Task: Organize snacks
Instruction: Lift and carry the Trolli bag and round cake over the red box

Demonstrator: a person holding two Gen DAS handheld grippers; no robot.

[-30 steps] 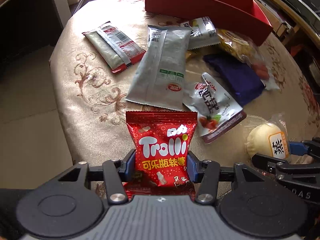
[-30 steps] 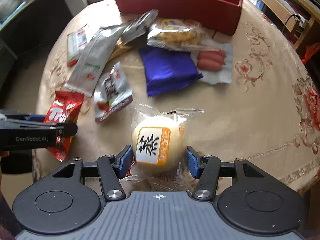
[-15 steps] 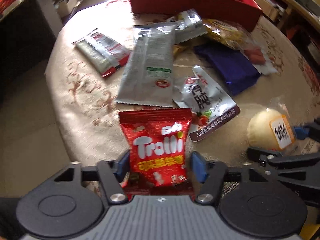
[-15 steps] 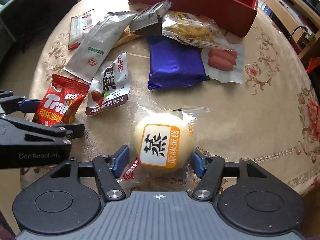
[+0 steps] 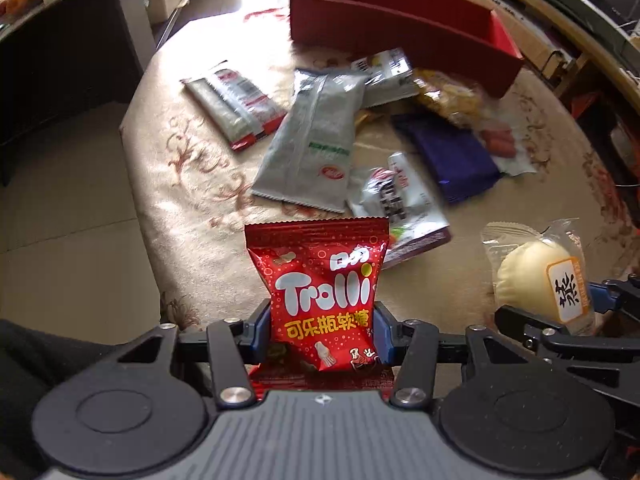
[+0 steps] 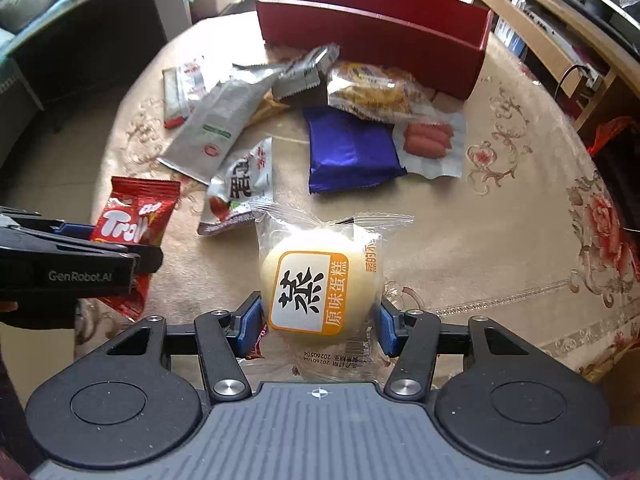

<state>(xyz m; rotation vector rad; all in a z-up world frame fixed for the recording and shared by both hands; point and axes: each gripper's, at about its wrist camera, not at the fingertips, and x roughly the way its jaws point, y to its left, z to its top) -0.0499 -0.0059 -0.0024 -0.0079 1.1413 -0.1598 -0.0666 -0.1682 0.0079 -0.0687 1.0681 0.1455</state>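
The red foil Trolli gummy packet [image 5: 320, 296] stands upright, pinched by the left gripper [image 5: 320, 334]; the right gripper [image 6: 318, 320] clasps the round yellow cake in clear wrap [image 6: 320, 280]. The long red open box [image 6: 372, 36] lies straight ahead across the table [image 6: 480, 216], the right gripper seemingly nearer.

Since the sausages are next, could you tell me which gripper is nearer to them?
Right. The right gripper, holding the cake, sits more directly below the sausages; the left gripper, holding the candy, is farther off to the left.
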